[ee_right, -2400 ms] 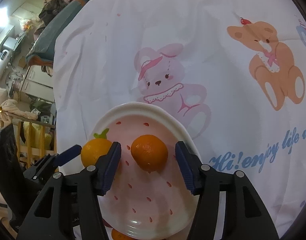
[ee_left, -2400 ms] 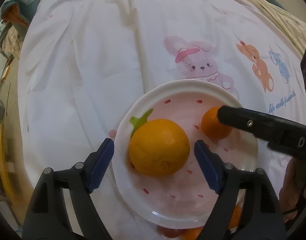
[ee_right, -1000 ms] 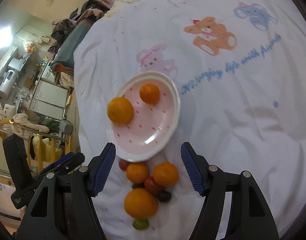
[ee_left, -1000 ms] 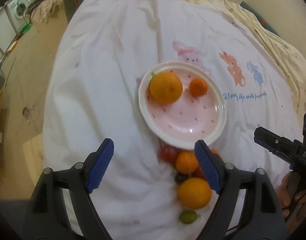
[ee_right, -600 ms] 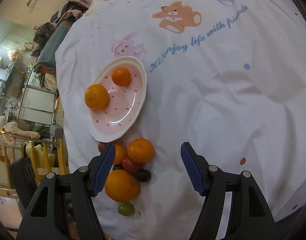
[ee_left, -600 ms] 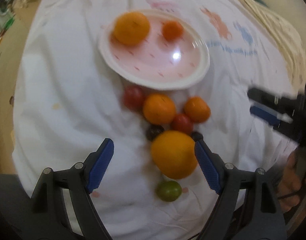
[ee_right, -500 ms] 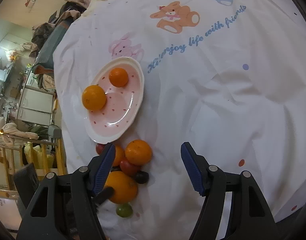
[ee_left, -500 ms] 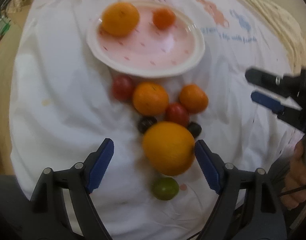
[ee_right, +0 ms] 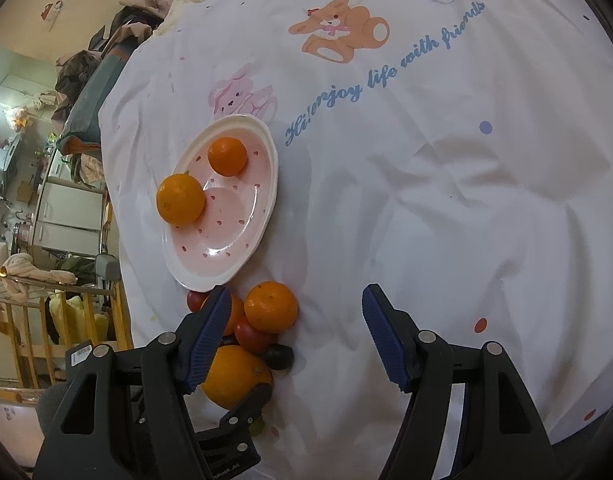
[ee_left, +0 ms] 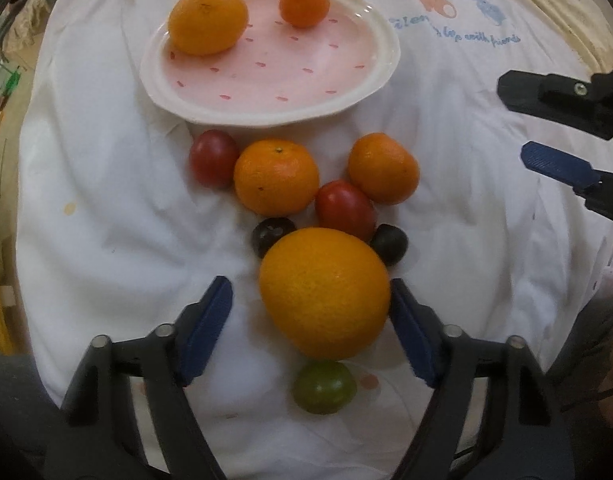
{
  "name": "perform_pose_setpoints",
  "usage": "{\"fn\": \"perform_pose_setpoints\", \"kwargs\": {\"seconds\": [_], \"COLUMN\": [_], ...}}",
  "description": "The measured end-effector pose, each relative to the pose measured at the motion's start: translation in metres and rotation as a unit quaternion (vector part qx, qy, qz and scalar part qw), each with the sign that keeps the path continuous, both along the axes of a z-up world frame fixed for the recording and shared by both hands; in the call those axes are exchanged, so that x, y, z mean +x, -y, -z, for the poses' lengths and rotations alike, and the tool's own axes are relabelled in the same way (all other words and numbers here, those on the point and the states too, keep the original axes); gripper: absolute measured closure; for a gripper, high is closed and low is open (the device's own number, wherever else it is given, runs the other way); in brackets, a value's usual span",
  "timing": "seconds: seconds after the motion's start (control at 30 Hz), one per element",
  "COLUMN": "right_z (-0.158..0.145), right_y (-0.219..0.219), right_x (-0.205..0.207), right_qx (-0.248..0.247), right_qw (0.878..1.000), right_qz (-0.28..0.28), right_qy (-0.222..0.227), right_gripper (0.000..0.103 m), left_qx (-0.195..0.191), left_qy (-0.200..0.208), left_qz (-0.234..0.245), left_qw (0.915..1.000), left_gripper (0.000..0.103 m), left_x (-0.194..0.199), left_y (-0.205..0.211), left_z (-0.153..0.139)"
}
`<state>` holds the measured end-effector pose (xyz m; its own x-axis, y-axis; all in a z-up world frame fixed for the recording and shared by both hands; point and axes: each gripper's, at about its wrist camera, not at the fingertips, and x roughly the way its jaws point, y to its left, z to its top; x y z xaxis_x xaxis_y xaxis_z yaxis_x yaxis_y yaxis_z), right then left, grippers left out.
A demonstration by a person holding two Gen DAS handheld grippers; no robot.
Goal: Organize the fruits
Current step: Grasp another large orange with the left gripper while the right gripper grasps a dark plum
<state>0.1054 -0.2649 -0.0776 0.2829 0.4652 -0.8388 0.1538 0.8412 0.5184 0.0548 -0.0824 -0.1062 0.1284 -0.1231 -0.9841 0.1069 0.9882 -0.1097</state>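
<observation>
A pink spotted plate (ee_left: 266, 92) (ee_right: 226, 252) holds a big orange (ee_left: 207, 19) (ee_right: 181, 199) and a small mandarin (ee_left: 304, 5) (ee_right: 227, 156). Below it on the white cloth lie two mandarins (ee_left: 276, 176) (ee_left: 383, 168), two red tomatoes (ee_left: 213, 158) (ee_left: 345, 210), two dark fruits (ee_left: 273, 235) (ee_left: 389, 243), a large orange (ee_left: 324, 292) (ee_right: 236, 376) and a green fruit (ee_left: 324, 386). My left gripper (ee_left: 308, 328) is open with the large orange between its fingers, not touching. My right gripper (ee_right: 294, 336) (ee_left: 546, 128) is open and empty, right of the pile.
The white cloth (ee_right: 446, 200) has cartoon animals and blue writing; it drops off at the near and left edges. Furniture, a wooden rail and clutter (ee_right: 46, 200) stand beyond the left edge.
Both grippers pulled back from the plate, leaving the orange and mandarin on it. The left gripper then moved in low around the large orange in the pile.
</observation>
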Motion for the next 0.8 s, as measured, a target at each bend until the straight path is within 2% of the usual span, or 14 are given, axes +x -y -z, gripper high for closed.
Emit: {"fn": "perform_pose_setpoints", "kwargs": {"seconds": [0.03, 0.1, 0.3, 0.47, 0.67, 0.8], "right_z": [0.001, 0.002, 0.001, -0.003, -0.008, -0.005], "right_y": [0.000, 0.001, 0.005, 0.005, 0.000, 0.000], "right_x": [0.000, 0.000, 0.001, 0.001, 0.001, -0.001], "right_qx": [-0.001, -0.001, 0.003, 0.011, 0.005, 0.002], "right_qw": [1.000, 1.000, 1.000, 1.000, 1.000, 1.000], "right_qz": [0.000, 0.003, 0.006, 0.008, -0.004, -0.008], "right_qy": [-0.002, -0.005, -0.005, -0.003, 0.007, 0.001], "right_gripper": [0.032, 0.032, 0.032, 0.032, 0.032, 0.032], "left_qx": [-0.007, 0.002, -0.022, -0.036, -0.017, -0.004], "left_qy": [-0.001, 0.001, 0.009, 0.023, 0.059, 0.079], "left_qz": [0.004, 0.014, 0.031, 0.021, 0.012, -0.005], "left_qw": [1.0000, 0.9999, 0.9992, 0.9989, 0.9980, 0.9969], "left_gripper": [0.045, 0.048, 0.049, 0.049, 0.049, 0.049], "left_x": [-0.001, -0.005, -0.006, -0.005, 0.006, 0.022], "left_y": [0.001, 0.005, 0.014, 0.003, -0.024, -0.047], "left_z": [-0.001, -0.005, -0.024, -0.051, -0.084, -0.090]}}
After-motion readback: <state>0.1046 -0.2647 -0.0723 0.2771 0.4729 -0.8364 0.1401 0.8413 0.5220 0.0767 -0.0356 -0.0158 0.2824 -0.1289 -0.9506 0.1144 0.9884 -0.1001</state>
